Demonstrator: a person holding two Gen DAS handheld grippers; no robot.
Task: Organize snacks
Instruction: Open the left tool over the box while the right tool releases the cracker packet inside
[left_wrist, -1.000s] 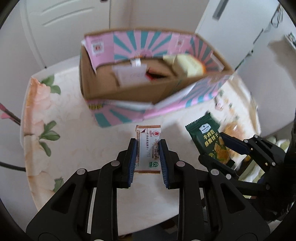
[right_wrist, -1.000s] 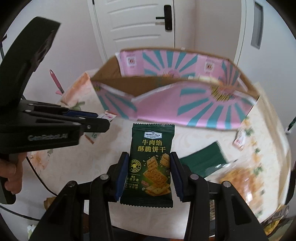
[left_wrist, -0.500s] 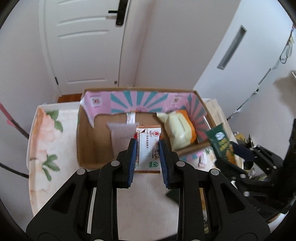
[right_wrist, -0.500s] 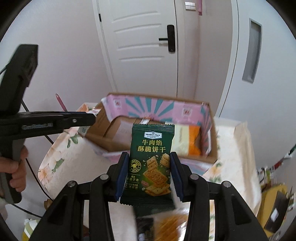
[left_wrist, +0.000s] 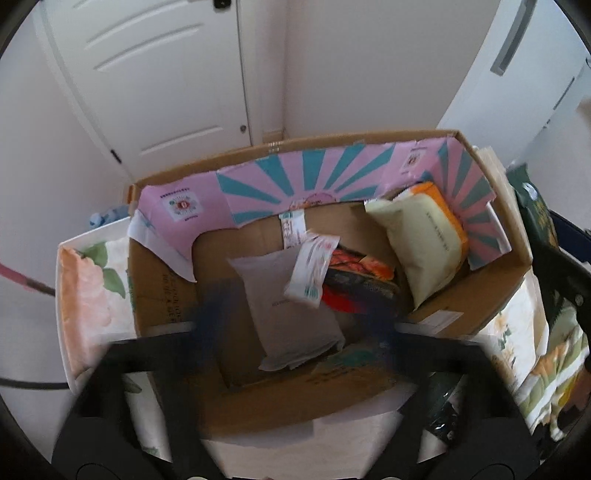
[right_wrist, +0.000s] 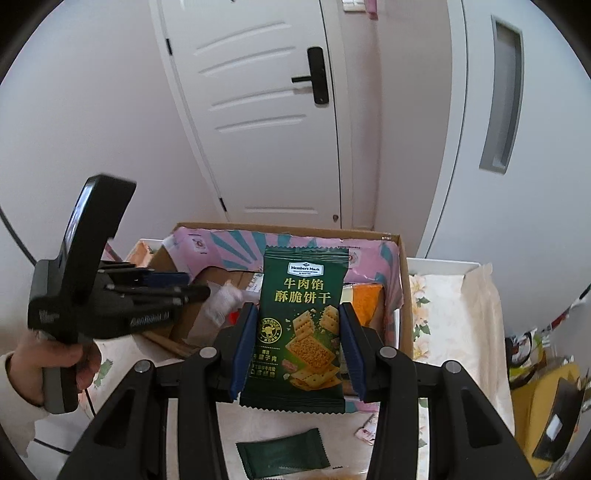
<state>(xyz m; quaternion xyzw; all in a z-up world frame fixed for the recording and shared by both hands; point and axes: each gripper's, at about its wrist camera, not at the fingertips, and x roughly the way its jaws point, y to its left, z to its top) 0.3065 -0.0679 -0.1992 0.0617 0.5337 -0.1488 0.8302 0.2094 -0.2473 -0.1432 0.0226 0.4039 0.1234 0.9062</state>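
The pink-and-teal cardboard box (left_wrist: 317, 177) stands open on the floral table; it also shows in the right wrist view (right_wrist: 402, 295). My left gripper (left_wrist: 295, 314) hovers over the box, fingers blurred and spread wide, holding nothing. The white snack packet (left_wrist: 310, 269) is tilted in the box, apart from the fingers, over a grey pouch (left_wrist: 291, 317) and a red packet (left_wrist: 354, 280); whether it rests or is in mid-air I cannot tell. My right gripper (right_wrist: 297, 347) is shut on the green cracker packet (right_wrist: 301, 325), held upright before the box.
A cream-and-orange bag (left_wrist: 424, 240) leans in the box's right corner. A dark green packet (right_wrist: 282, 459) and a small wrapper (right_wrist: 367, 428) lie on the tablecloth (right_wrist: 458, 332) near me. Clutter (right_wrist: 543, 387) sits at the right. A white door (right_wrist: 258, 110) stands behind.
My left gripper has opened over the box and let go of the white packet, which is now inside the box. The right gripper has risen a little with the green packet.
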